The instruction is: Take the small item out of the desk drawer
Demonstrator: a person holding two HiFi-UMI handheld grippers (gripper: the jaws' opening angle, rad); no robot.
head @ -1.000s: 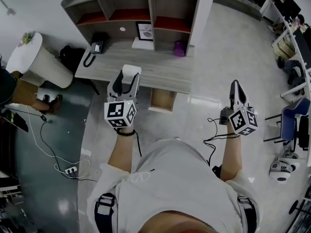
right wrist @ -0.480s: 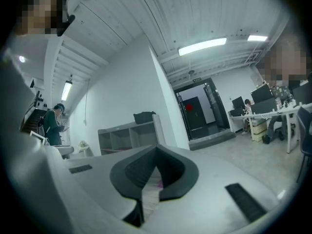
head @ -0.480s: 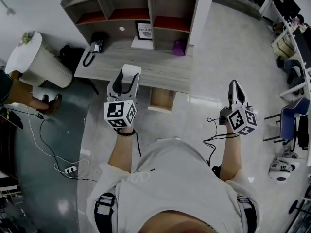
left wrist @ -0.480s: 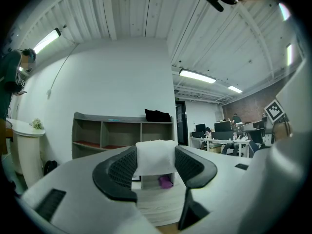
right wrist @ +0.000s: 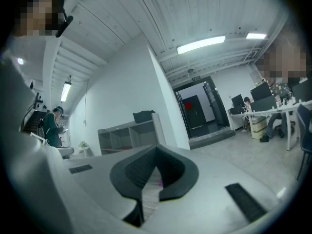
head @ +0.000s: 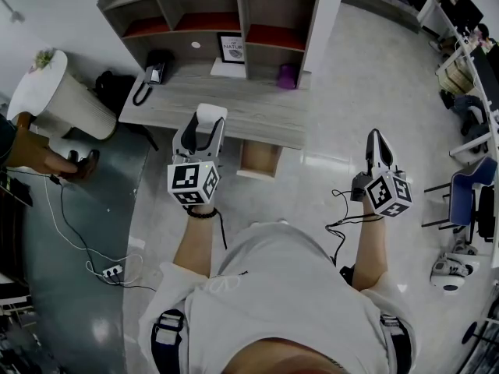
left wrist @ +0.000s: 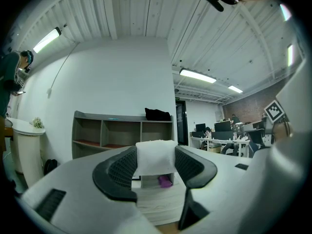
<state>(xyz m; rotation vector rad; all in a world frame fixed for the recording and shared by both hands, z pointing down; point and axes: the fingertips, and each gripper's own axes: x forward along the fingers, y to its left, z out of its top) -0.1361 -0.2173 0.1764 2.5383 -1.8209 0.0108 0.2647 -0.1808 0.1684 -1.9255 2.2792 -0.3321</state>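
My left gripper (head: 204, 123) hangs over the front edge of the grey desk (head: 265, 123), shut on a small white block (head: 209, 114). In the left gripper view the white block (left wrist: 156, 161) sits squarely between the two dark pads (left wrist: 118, 169) of the left gripper (left wrist: 155, 151). Below the desk's front edge, a wooden drawer (head: 260, 160) stands pulled out. My right gripper (head: 377, 135) is out to the right over the floor, shut and empty. In its own view the right gripper (right wrist: 156, 148) has its jaws closed to a point.
A shelf unit (head: 218, 10) stands on the desk's back, with a framed print (head: 231, 51), a purple object (head: 287, 77) and a black phone (head: 152, 75) on the desk. A white round table (head: 54, 92) and a person (head: 31, 150) are at left, chairs (head: 468, 197) at right.
Both grippers stay almost where they were. The person at the left edge has shifted a little.
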